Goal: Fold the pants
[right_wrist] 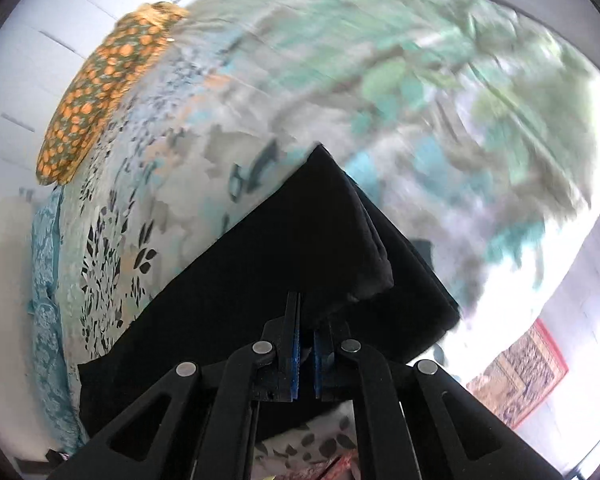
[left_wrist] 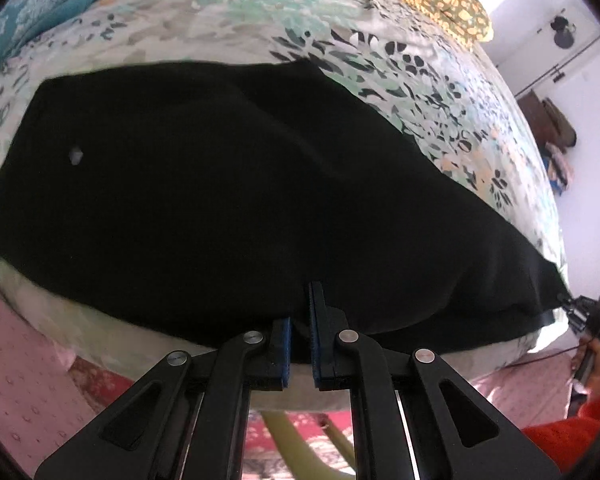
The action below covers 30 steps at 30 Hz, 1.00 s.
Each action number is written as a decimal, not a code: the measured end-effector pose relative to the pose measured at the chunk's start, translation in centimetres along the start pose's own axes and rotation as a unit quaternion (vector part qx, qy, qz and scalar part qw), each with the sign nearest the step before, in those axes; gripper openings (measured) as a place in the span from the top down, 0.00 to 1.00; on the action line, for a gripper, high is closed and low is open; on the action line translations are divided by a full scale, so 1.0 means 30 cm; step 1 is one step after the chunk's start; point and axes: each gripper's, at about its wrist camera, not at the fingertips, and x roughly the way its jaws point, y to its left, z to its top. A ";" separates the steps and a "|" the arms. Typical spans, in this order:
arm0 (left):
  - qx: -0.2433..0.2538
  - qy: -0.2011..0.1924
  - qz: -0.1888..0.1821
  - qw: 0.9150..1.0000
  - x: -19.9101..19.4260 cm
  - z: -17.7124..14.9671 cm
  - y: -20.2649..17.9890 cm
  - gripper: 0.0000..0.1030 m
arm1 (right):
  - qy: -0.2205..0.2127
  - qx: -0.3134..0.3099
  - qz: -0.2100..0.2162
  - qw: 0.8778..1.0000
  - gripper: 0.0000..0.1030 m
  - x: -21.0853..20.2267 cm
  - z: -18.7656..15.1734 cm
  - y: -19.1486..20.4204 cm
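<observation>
Floral bedspread (left_wrist: 440, 92) carries black pants (left_wrist: 220, 184), spread ahead of both jaws. Left gripper (left_wrist: 300, 320) and right gripper (right_wrist: 306, 332) each pinch an edge. Thin pinches risk slipping, collapsing the fold.

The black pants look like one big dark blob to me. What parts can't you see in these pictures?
- Black pants, left wrist view: too dark to tell legs, waist or fold lines; the left gripper hides the near edge.
- Pants, right wrist view: the right gripper covers the near part; the far end is outside the picture.
- Bedspread, right wrist view: blurred pattern.
- Right gripper, left wrist view: tiny at the edge, fingers unclear.
</observation>
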 end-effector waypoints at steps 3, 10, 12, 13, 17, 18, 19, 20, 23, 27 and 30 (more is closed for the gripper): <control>-0.020 -0.011 -0.019 1.000 -0.017 0.037 0.016 0.94 | 0.012 -0.008 -0.009 1.000 0.95 0.010 -0.017 0.005; -0.044 -0.023 -0.042 0.998 -0.017 0.048 0.063 0.94 | 0.000 0.046 0.048 0.998 0.95 -0.031 -0.013 -0.053; -0.044 -0.035 -0.042 0.998 -0.041 0.050 0.066 0.94 | 0.005 0.061 0.060 0.996 0.95 -0.037 -0.014 -0.073; -0.044 -0.039 -0.040 0.997 -0.050 0.051 0.066 0.94 | 0.010 0.072 0.070 0.995 0.95 -0.038 -0.016 -0.088; -0.042 -0.044 -0.036 0.997 -0.055 0.052 0.072 0.94 | 0.016 0.095 0.073 0.993 0.95 -0.037 -0.011 -0.129; -0.043 -0.041 -0.034 0.998 -0.047 0.052 0.073 0.95 | 0.026 0.091 0.060 0.994 0.95 -0.018 -0.011 -0.133; -0.042 -0.038 -0.032 0.998 -0.042 0.050 0.073 0.95 | 0.039 0.091 0.052 0.994 0.95 0.001 -0.013 -0.138; -0.037 -0.033 -0.025 0.998 -0.037 0.046 0.070 0.95 | 0.050 0.092 0.047 0.993 0.95 0.016 -0.014 -0.144; -0.032 -0.024 -0.018 0.999 -0.030 0.032 0.068 0.95 | 0.063 0.070 0.020 0.995 0.94 0.028 -0.005 -0.134; -0.026 0.000 -0.002 1.000 0.010 0.015 0.075 0.95 | 0.070 0.063 -0.006 0.996 0.88 0.039 -0.002 -0.130; -0.026 0.011 -0.001 1.000 0.030 0.008 0.076 0.95 | 0.047 0.068 -0.015 0.996 0.62 0.011 0.009 -0.132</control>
